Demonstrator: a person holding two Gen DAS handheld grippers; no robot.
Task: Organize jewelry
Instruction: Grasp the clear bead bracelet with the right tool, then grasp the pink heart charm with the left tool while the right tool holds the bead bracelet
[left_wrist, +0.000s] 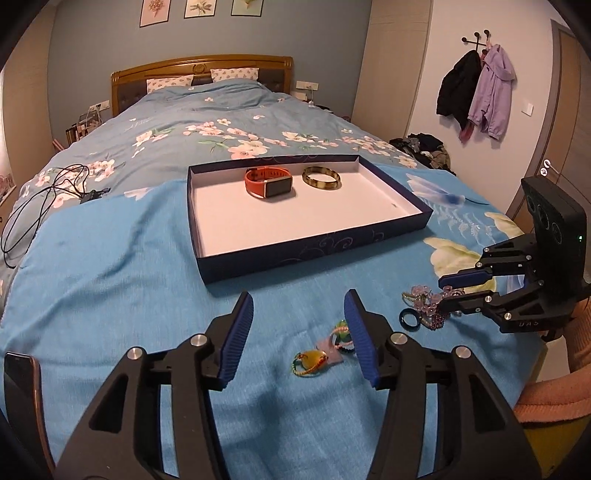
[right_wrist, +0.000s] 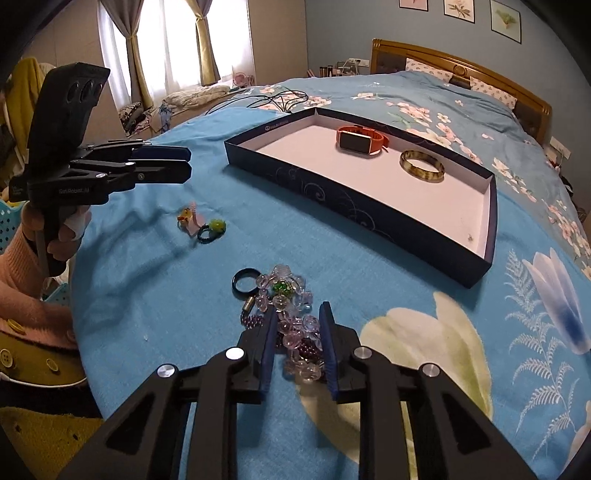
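A black cable (left_wrist: 55, 188) lies on the bed (left_wrist: 221, 122) at left; two jackets (left_wrist: 476, 88) hang upper right, three pictures (left_wrist: 195, 9) along the top.

Bed cover (left_wrist: 110, 277): woven cloth, matt, slightly rough. Tray (left_wrist: 258, 264): cardboard, dark printed outside, plain white matt inside. Watch strap (left_wrist: 255, 181): smooth orange rubbery plastic. Bangle (left_wrist: 321, 178): glossy, mottled. Bead cluster (right_wrist: 295, 325): clear, glassy, shiny. Headboard (left_wrist: 201, 66): varnished wood.
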